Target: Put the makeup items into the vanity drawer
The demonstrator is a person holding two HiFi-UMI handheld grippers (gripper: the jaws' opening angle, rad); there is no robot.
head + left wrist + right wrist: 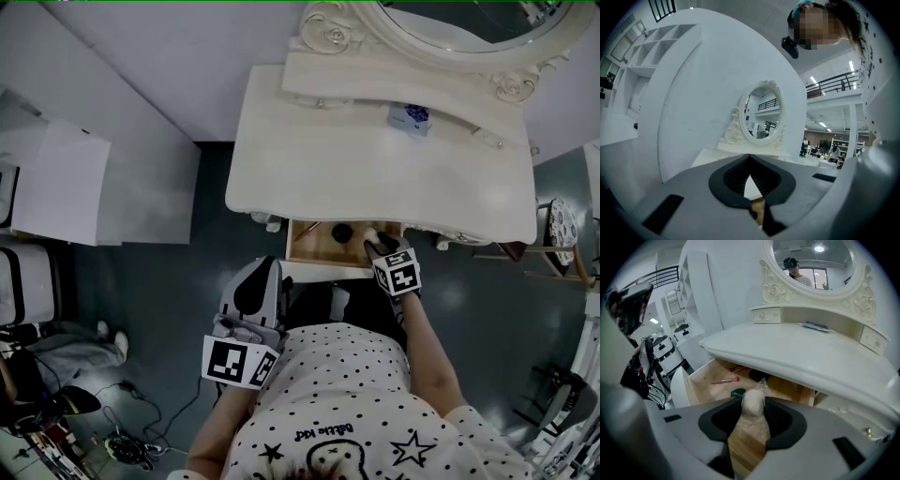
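The right gripper (753, 398) hangs over the open drawer (707, 382) at centre frame, jaws lightly around a wrapped pale sponge (753, 406). It could slip early, snag a pad by its wrap, or land on the brush (724, 380). The left gripper (750, 157), jaws together and empty, waits clear.

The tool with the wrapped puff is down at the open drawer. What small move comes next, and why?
Probably open the right gripper wider and let go: the wrapped puff sits between its pads, low over a bare patch of the open drawer, so it should land inside.
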